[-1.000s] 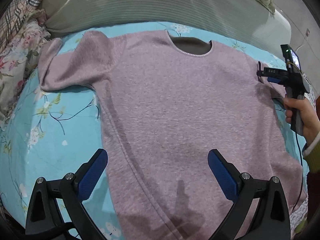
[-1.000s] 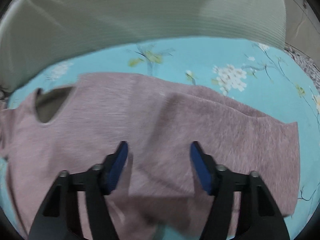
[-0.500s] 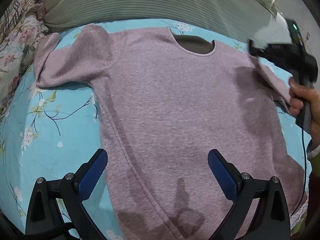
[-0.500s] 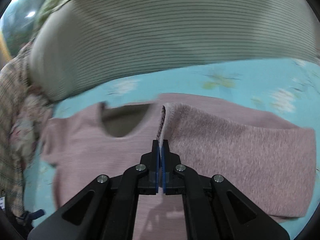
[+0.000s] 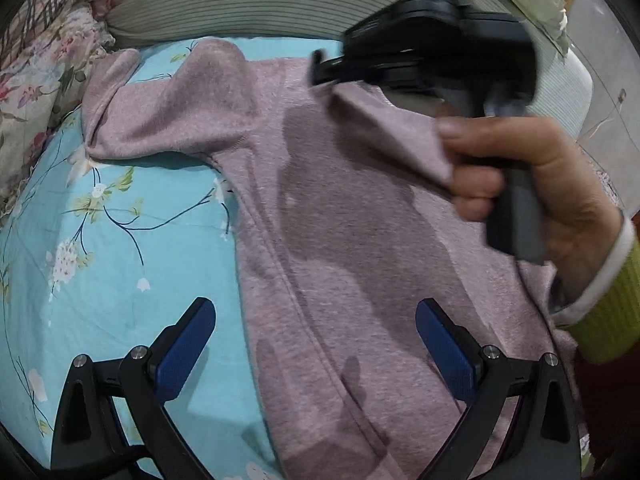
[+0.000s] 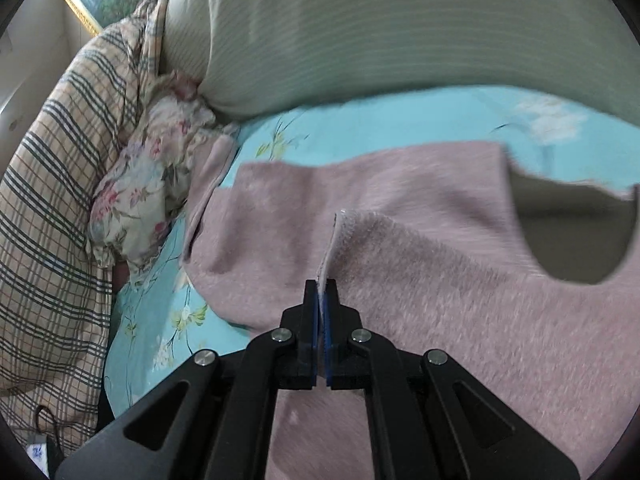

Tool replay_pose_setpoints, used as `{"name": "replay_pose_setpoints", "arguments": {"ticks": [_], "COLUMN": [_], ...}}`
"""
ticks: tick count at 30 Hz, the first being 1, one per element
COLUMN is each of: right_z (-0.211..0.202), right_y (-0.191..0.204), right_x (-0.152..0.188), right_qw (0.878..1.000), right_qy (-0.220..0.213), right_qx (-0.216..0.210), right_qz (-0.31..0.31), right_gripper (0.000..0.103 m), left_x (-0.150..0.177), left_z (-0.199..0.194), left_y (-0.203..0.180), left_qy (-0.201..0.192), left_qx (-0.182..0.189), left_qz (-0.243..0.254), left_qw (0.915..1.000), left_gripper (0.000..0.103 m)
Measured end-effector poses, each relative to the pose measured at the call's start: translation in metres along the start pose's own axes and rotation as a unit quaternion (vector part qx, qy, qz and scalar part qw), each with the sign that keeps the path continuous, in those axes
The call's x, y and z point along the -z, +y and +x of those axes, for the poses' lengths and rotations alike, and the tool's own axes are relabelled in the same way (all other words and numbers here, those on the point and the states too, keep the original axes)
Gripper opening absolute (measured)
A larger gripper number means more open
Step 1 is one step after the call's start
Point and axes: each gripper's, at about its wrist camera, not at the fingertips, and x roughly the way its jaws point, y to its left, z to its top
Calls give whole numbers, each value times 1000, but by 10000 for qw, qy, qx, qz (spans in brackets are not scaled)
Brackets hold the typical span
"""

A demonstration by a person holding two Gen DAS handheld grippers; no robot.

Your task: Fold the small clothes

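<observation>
The right gripper (image 5: 424,52) is motion-blurred in the left wrist view, and it covers the neckline of the pink sweater (image 5: 340,208). The person's hand (image 5: 532,184) hides the sweater's right side. The sweater's hem runs off the bottom edge.

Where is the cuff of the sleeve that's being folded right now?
In the right wrist view, the sleeve cuff of the fuzzy pink sweater is clamped in the right gripper, raised over the sweater's chest, left of the neck opening.
</observation>
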Motion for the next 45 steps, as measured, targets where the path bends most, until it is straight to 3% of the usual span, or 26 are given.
{"name": "replay_pose_setpoints", "arguments": {"ticks": [4, 7, 12, 15, 20, 23, 24, 25, 26, 27, 31, 34, 39, 42, 45], "right_z": [31, 24, -55, -113, -175, -196, -202, -206, -211, -215, -245, -257, -252, -240, -219], "right_y": [-12, -23, -53, -72, -99, -107, -108, -110, -110, -111, -125, -151, -197, -220, -240], "right_x": [0, 4, 19, 42, 87, 110, 115, 120, 125, 128, 144, 149, 140, 129, 118], "right_qw": [9986, 9975, 9954, 9897, 9764, 9710, 9697, 9690, 9680, 9669, 9528, 9438, 9328, 9387, 9449], "right_qy": [389, 399, -446, -987, -1443, -1592, -1629, -1655, -1697, -1731, -2039, -2022, -1750, -1505, -1226], "right_qx": [-249, -343, -314, -83, 165, 350, 431, 509, 613, 713, 1483, 1810, 2206, 2210, 2070], "right_qz": [260, 477, 787, 1032, 1598, 1749, 1767, 1762, 1743, 1732, 1694, 1886, 2248, 2177, 2221], "right_gripper": [9, 40, 42, 42, 42, 42, 42, 42, 42, 42, 42, 42, 48, 52, 53], "left_x": [-13, -30, -72, -106, -149, -160, -164, -163, -162, -161, -155, -155, -151, -150, -149], "left_z": [10, 22, 52, 80, 119, 139, 146, 150, 150, 148, 109, 96, 100, 99, 103], "left_y": [10, 17, 29, 36, 33, 24, 24, 22, 21, 21, 27, 39, 57, 64, 63], "left_qy": [-28, -46, -107, -83, -17, 174, 200, 182, 114, 55, -630, -955, -972, -1001, -862], "left_qx": [10, 52, 328, 556, 502, 454, 377, 285, 228, 255, 271, -80, -197, -165, -183], "left_qz": [-10, -55, -307, -487, -493, -285, -221, -121, -55, -53, -56, -163, -557, -781, -692], "left_qw": [10000, 10000, 9989, 9972, 9975, 9984, 9988, 9994, 9997, 9996, 9976, 9953, 9935, 9918, 9937], "left_gripper": [101, 101, 101, 101, 94, 76, 57, 32, 21, 2, 2, 2, 2, 2, 2]}}
